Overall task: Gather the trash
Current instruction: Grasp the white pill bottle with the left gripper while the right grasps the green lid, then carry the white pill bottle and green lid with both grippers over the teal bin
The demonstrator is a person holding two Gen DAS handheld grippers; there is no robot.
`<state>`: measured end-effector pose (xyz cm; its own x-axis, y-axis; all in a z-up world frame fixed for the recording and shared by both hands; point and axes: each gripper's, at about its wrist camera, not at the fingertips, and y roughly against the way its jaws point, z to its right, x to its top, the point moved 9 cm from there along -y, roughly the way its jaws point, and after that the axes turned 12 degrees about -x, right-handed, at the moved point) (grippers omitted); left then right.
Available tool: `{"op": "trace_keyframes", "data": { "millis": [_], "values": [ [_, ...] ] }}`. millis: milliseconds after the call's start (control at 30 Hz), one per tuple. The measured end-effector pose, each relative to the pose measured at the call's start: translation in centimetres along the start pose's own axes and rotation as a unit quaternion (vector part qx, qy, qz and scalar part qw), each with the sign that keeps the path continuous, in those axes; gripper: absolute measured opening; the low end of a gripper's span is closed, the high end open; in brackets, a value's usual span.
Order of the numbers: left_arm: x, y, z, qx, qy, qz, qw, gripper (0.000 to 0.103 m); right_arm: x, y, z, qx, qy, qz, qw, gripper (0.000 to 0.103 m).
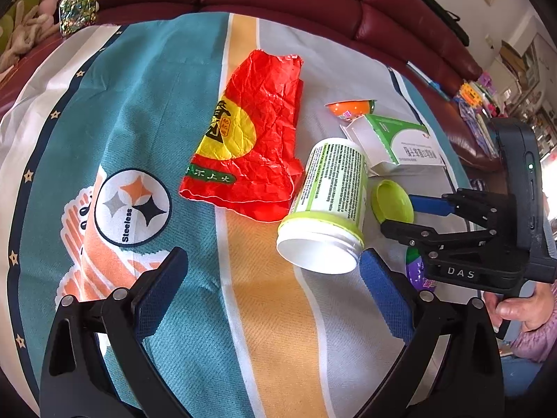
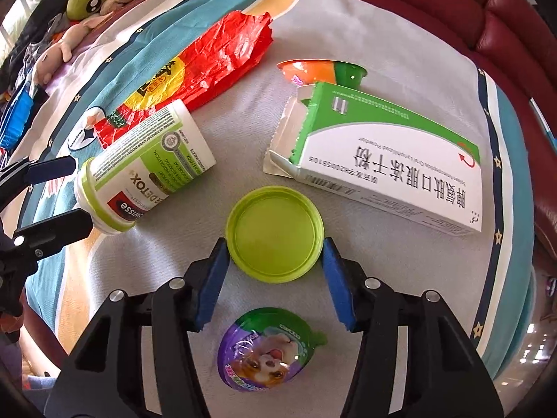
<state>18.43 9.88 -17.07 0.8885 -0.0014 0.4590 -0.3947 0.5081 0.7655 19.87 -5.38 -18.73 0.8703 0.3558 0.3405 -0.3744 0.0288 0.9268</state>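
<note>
Right tongs straddle green lid, pads at rim, whether pressing cannot tell. Left tongs released, bracketing toppled bottle mouth, likely next pickup.

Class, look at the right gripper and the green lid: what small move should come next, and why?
Probably close the right gripper a little further until its pads press the green lid. The lid lies flat on the cloth between the blue pads, which sit right at its rim, so a firm squeeze should come before any lift.
</note>
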Motion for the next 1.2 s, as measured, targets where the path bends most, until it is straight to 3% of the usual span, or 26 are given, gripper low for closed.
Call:
{"op": "trace_keyframes", "data": {
  "millis": [200,233,267,367,533,667,900,933,1000,1200],
  "values": [
    [0.6,-1.4,2.2,-0.014,-0.021,-0.009,0.9996,0.099,-1.0,1.1,4.1,0.0,-0.046,-0.001,0.999,0.052],
    [0.8,-1.6,2.7,-0.017,-0.024,-0.009,0.9995,0.092,-1.1,1.2,4.8,0.0,-0.054,-0.001,0.999,0.052],
    [0.8,-1.9,3.1,-0.02,-0.025,-0.013,0.9994,0.077,-1.3,1.3,5.4,-0.001,-0.061,-0.001,0.998,0.052],
    [0.5,-2.7,4.2,-0.03,-0.025,-0.028,0.9988,0.058,-2.0,1.7,7.0,0.002,-0.079,-0.002,0.997,0.052],
    [-0.2,-3.9,6.1,-0.044,-0.033,-0.053,0.9971,0.058,-3.0,2.0,9.1,0.005,-0.099,-0.001,0.995,0.052],
    [0.5,-4.9,6.7,-0.024,-0.033,-0.062,0.9972,0.065,-3.8,2.2,10.5,0.007,-0.112,0.0,0.994,0.052],
    [1.5,-7.2,7.1,0.017,-0.051,-0.088,0.9947,0.067,-5.4,2.6,12.9,0.012,-0.14,0.001,0.99,0.052],
    [1.5,-7.4,7.2,0.021,-0.054,-0.087,0.9945,0.066,-5.6,2.6,13.3,0.013,-0.144,0.001,0.99,0.052],
    [1.7,-7.5,7.2,0.034,-0.058,-0.084,0.9942,0.051,-5.8,2.5,13.9,0.013,-0.15,0.0,0.989,0.052],
    [1.7,-7.0,8.5,0.056,-0.065,-0.068,0.994,0.051,-6.5,2.5,15.2,0.019,-0.166,0.002,0.986,0.052]
  ]
}}
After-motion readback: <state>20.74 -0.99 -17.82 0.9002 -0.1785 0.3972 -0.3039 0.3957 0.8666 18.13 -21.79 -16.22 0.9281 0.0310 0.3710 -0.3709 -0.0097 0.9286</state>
